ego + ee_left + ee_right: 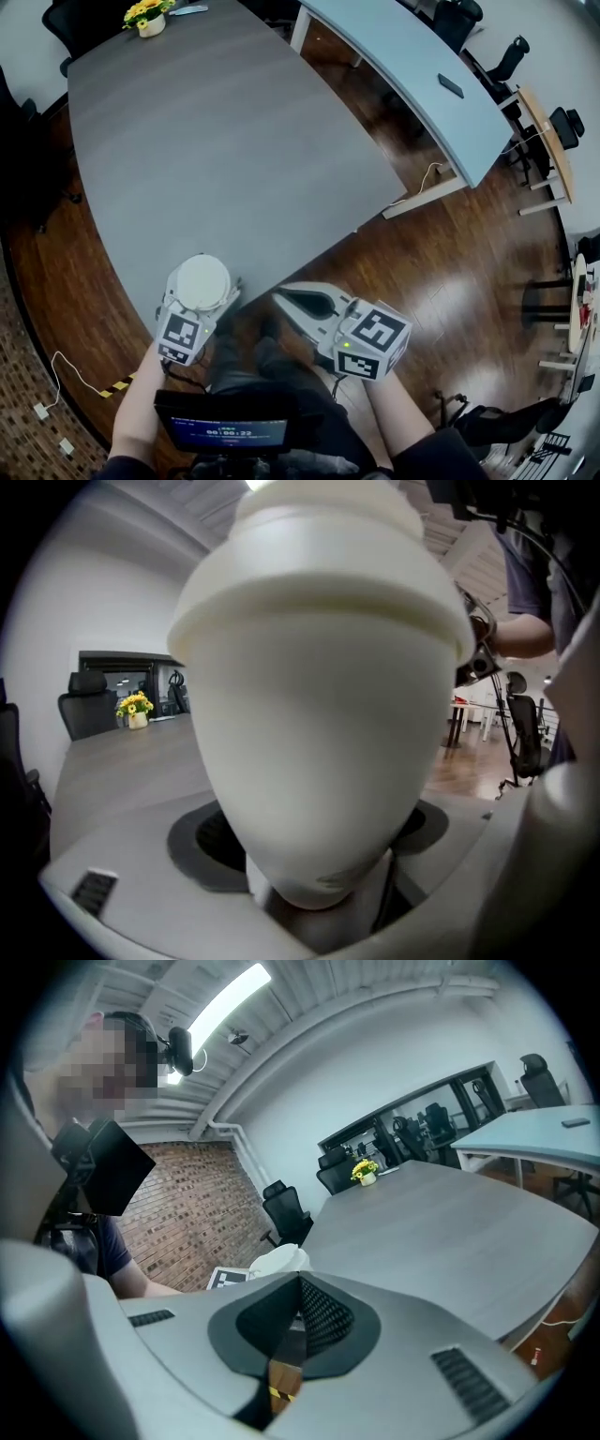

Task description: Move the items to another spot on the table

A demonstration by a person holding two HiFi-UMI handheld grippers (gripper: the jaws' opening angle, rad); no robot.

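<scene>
A white, rounded container with a lid (202,280) is held in my left gripper (201,302) at the near edge of the grey table (225,150). In the left gripper view the white container (319,705) fills most of the picture, narrowing downward to where the jaws of the left gripper (319,897) close on its base. My right gripper (287,300) hangs off the table's near edge beside it, shut with nothing between its jaws. The right gripper view shows this gripper (298,1290) closed, and the white container (277,1260) just behind it to the left.
A small pot of yellow flowers (148,16) stands at the table's far end, also visible as the flower pot (135,708) and flower pot (364,1172). A light blue desk (412,66) with a dark phone (451,85) lies to the right. Black office chairs stand around, over wooden floor.
</scene>
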